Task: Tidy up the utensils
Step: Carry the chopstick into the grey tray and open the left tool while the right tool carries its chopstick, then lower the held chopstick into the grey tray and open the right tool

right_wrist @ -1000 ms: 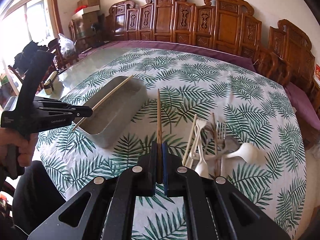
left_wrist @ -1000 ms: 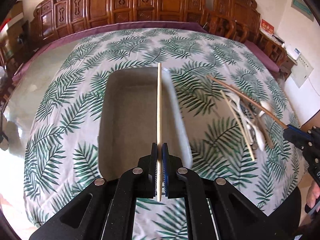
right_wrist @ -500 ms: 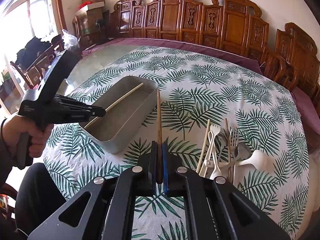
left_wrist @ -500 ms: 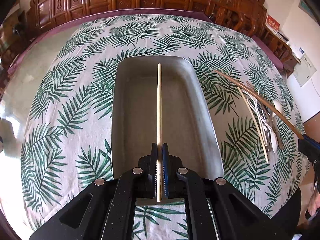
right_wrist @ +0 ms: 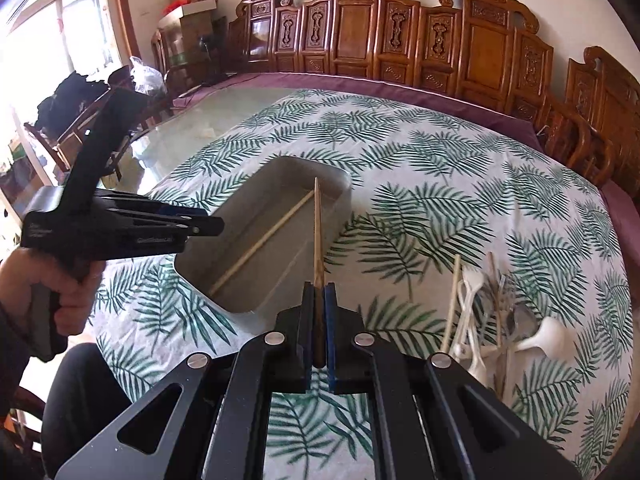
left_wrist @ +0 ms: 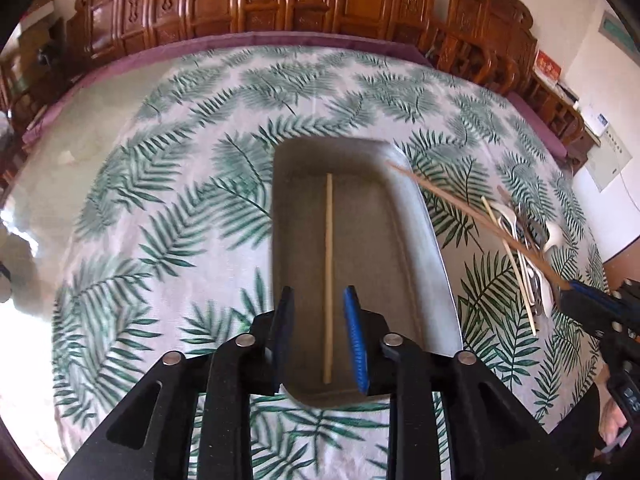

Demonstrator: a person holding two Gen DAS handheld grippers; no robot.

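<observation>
Chopstick (left_wrist: 328,276) dropped into tray (left_wrist: 404,216) — left hand-held gripper (left_wrist: 320,334) above.

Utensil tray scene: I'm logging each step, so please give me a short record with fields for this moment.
tray: grey metal, on the leaf-print tablecloth
in tray: one pale chopstick, lying flat lengthwise
left gripper: open, above the tray's near end, holding nothing
right gripper: shut on a brown chopstick, tip over the tray
unsorted pile: white spoons, forks and a chopstick, on the cloth right of the tray

Left tongs (left_wrist: 320,336) gape wide apart; right tongs (right_wrist: 319,320) are pinched together.
</observation>
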